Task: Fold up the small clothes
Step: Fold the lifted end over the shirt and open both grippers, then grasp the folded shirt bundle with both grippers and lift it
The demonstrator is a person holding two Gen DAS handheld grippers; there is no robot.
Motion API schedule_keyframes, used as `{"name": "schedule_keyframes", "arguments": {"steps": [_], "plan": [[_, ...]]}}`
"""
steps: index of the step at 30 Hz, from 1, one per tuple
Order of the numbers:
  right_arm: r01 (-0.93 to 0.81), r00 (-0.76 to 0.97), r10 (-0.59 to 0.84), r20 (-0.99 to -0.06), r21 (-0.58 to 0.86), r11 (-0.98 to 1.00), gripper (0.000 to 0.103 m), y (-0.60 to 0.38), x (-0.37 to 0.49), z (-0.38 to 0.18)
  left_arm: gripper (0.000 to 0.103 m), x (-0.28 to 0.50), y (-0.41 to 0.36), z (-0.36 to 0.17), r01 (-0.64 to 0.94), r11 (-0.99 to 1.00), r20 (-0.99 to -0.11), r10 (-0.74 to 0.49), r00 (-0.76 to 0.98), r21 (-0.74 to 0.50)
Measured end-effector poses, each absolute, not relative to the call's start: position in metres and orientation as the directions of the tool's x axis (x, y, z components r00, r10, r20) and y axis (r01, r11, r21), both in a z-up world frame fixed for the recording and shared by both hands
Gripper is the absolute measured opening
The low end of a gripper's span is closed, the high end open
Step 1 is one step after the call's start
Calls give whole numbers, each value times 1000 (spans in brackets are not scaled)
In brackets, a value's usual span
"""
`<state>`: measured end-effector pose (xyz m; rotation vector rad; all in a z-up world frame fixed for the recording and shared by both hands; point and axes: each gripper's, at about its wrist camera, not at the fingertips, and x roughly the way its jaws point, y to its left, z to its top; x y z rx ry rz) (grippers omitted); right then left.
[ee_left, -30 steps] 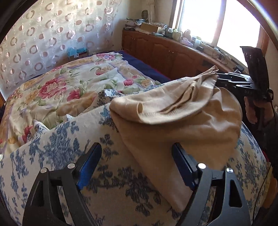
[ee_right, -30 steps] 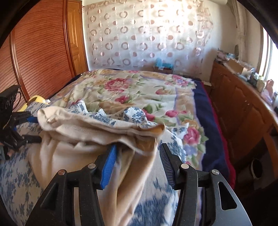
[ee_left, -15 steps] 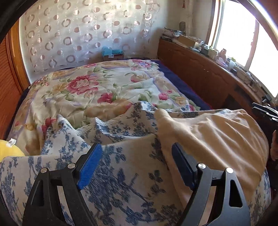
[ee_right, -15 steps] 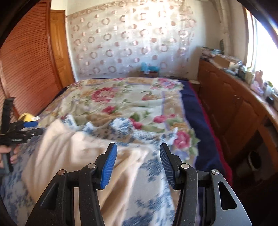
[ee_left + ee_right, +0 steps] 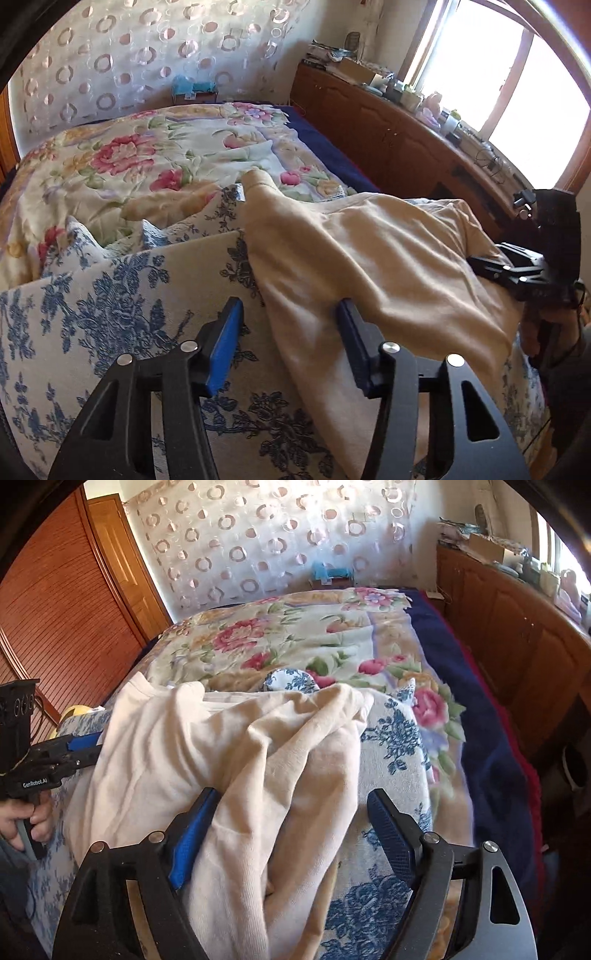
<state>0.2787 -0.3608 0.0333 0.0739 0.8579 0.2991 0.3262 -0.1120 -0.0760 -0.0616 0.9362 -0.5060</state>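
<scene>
A cream garment (image 5: 369, 251) lies rumpled on a blue-and-white floral cloth (image 5: 110, 314) spread over the bed. My left gripper (image 5: 288, 328) is open at the garment's near left edge, its right finger against the fabric. It also shows in the right wrist view (image 5: 83, 746) at the garment's left side. My right gripper (image 5: 291, 816) is open with the cream garment (image 5: 240, 760) bunched between its fingers. It shows in the left wrist view (image 5: 495, 266) resting at the garment's right edge.
A flowered quilt (image 5: 129, 158) covers the bed beyond. A wooden cabinet (image 5: 388, 136) with clutter runs along the right under the window. A wooden wardrobe (image 5: 55, 602) stands on the left. A yellow object (image 5: 74, 712) lies by the blue cloth.
The garment was held up a second ago and now lies on the blue cloth. Both grippers have come back in close to its left and right edges.
</scene>
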Motion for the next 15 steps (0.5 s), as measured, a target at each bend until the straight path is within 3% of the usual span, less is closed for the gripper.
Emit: {"name": "schedule_keyframes", "arguments": {"steps": [3,5,8,9,10,11,15], "plan": [[-252,615,293,-732,170,953,76,-353,276,38,48,323,-112,-77,397,866,-746,-477,466,-306],[-295,601,337,-724,191,936,50,-350,274,38,47,321,-115,-76,402,860,-744,-485,459,-313],[-340,593,362,-719,184,922,24,-345,271,38,47,320,-120,-76,425,848,-743,-501,444,-318],[-351,607,346,-715,150,924,22,-342,267,35,47,321,-122,-76,431,841,-741,-512,435,-328],[-360,619,333,-711,120,925,19,-340,264,36,39,322,-122,-76,439,833,-739,-522,426,-336],[-362,629,322,-707,100,927,18,-339,263,37,22,323,-123,-77,442,831,-740,-525,421,-338],[-370,680,310,-664,54,927,16,-334,252,50,13,323,-117,-75,430,812,-718,-565,406,-395]]}}
